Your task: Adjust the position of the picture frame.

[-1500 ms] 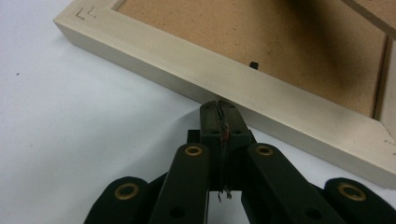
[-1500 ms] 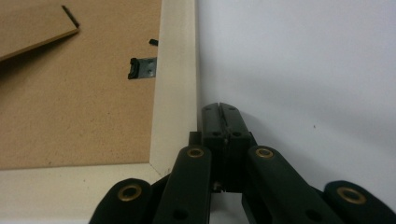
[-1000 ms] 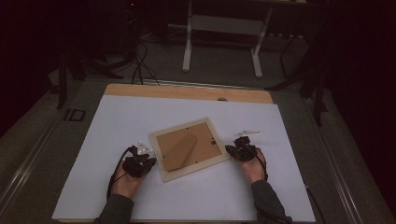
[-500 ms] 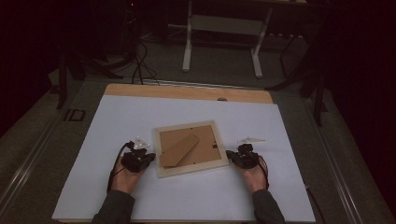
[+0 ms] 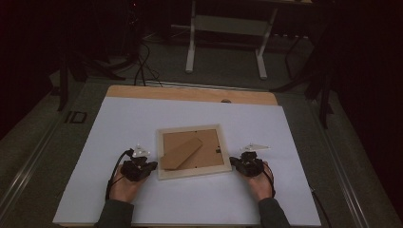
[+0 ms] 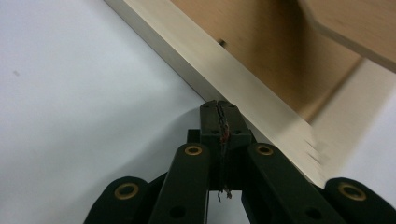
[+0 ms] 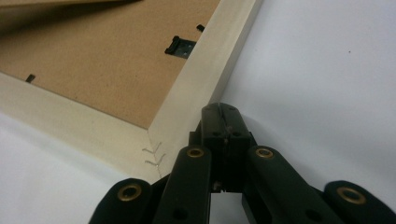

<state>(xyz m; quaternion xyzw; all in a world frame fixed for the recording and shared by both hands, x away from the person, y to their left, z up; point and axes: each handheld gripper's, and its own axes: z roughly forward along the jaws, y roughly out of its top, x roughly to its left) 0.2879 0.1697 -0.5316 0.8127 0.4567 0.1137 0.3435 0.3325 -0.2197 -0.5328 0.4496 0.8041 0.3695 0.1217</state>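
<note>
- A picture frame (image 5: 192,151) is seen face down on the white table sheet (image 5: 119,118), lying between the two sets of fingertips; its brown backing board (image 7: 88,65), a prop stand (image 5: 180,153) and a black hanging clip (image 7: 180,45) are shown.
- The left gripper (image 6: 219,106) is pressed shut on nothing, its tips set against the frame's pale side rail.
- The right gripper (image 7: 220,109) is likewise closed and empty, its tips touching the opposite rail near a stapled corner.

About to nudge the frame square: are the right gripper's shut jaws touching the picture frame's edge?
Touching. In the right gripper view, the right gripper has its shut jaws butted against the picture frame near its stapled corner, with no gap showing.
</note>
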